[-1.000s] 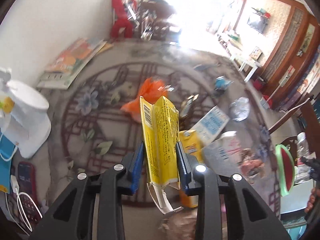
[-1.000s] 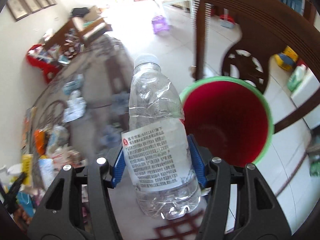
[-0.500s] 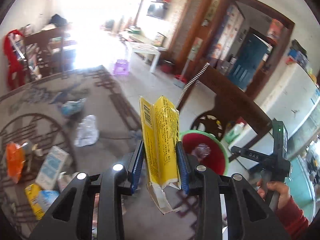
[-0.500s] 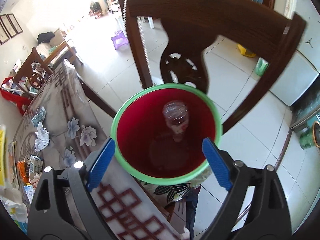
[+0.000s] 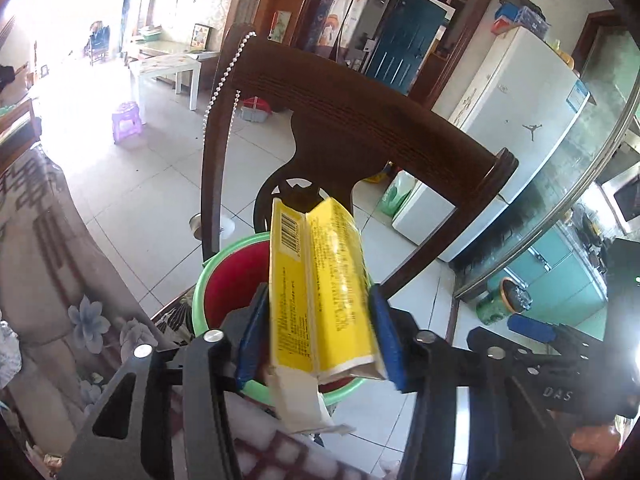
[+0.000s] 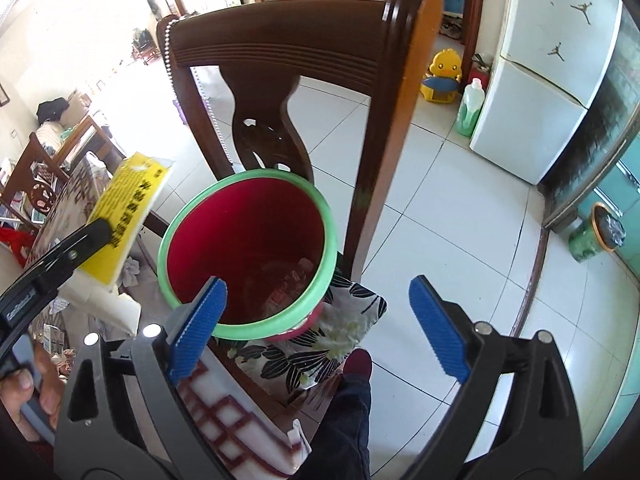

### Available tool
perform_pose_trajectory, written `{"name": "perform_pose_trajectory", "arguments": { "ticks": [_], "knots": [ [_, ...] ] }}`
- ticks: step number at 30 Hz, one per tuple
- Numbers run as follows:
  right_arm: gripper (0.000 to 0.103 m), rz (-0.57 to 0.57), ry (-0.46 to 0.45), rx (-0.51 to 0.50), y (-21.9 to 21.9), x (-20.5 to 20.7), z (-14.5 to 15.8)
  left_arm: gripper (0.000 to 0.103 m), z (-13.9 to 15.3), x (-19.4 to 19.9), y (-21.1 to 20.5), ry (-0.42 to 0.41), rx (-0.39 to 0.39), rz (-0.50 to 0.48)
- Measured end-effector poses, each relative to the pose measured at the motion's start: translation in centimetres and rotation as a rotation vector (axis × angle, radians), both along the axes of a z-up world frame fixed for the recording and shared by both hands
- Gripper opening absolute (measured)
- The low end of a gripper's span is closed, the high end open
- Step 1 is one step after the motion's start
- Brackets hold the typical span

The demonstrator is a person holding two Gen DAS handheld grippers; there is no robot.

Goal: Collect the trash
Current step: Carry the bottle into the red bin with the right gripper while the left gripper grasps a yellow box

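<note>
From the left wrist view, the room has a white tiled floor [image 5: 132, 200] with lots of free space going back to a small purple stool [image 5: 127, 118] and a white low table [image 5: 168, 68]. A tall white fridge [image 5: 516, 120] stands on the right. A dark wooden chair [image 5: 360, 120] is close in front, and its back rises over a red bucket [image 5: 232, 280] with a green rim. A table with a flowered cloth [image 5: 52, 264] runs along the left, and its edge comes right up near the bucket. The left gripper [image 5: 316, 332] has a yellow carton [image 5: 320, 288] between its blue pads, above the bucket's mouth. The jaws have just been opening. The left pad looks a little away from the carton, and the picture is blurred there, so I cannot tell if the pads are pressing on it.

From the right wrist view, the bucket [image 6: 248, 256] sits on the chair's flowered seat cushion [image 6: 344, 320], tight against the chair back [image 6: 280, 80]. The floor to the right is open up to the fridge [image 6: 552, 80]. Some trash lies dimly at the bucket's bottom. The right gripper [image 6: 320, 320] is spread wide with nothing in it, and its jaws have just been opening. Its left pad is at the bucket's near rim. The yellow carton [image 6: 124, 220] hangs to the left of the bucket, held out by the other gripper.
</note>
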State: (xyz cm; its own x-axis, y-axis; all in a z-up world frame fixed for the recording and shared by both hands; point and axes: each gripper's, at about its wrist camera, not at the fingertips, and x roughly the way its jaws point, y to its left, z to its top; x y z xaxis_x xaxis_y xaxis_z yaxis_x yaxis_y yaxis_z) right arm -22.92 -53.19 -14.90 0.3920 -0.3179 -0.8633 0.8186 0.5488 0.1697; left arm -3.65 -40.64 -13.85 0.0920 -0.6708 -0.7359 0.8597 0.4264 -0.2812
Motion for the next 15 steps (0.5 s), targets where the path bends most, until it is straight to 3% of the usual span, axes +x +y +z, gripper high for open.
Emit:
{"name": "perform_pose_trajectory", "arguments": {
  "ticks": [3,7,15],
  "knots": [
    [0.091,0.014,0.000,0.000,0.1,0.3,0.1,0.050,0.0,0.0,-0.5,-0.002,0.008,0.007],
    [0.091,0.058,-0.014,-0.025,1.0,1.3,0.9,0.050,1.3,0.1,1.7,0.016,-0.037,0.047],
    [0.091,0.219,-0.048,-0.050,5.6,6.0,2.5,0.051,4.8,1.2,13.1,-0.014,-0.073,0.270]
  ]
}}
